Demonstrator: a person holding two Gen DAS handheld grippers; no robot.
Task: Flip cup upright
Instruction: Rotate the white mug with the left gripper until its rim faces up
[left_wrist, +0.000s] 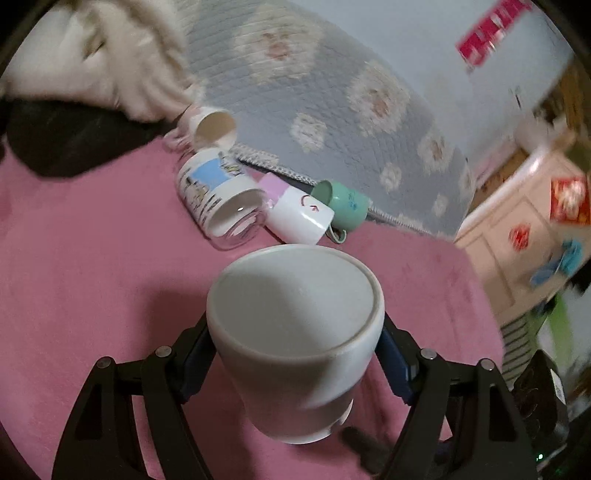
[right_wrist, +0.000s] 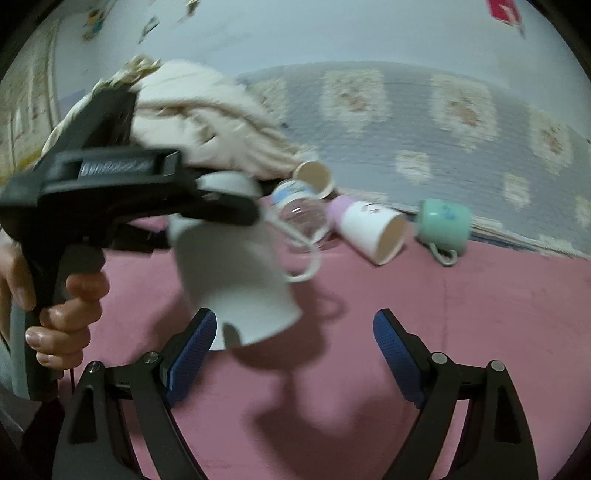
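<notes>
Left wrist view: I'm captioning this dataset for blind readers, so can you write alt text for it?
The left gripper clamps a white cup, lifted and tilted over a pink blanket. Behind it lie a glass jar, a paper cup, a white cup with pink base and a green mug.

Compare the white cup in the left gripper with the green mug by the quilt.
The white cup is held off the pink surface in the left gripper; the green mug lies on its side, untouched. The white cup looks plain; the green mug bears a small blue mark. Both have a loop handle.
</notes>
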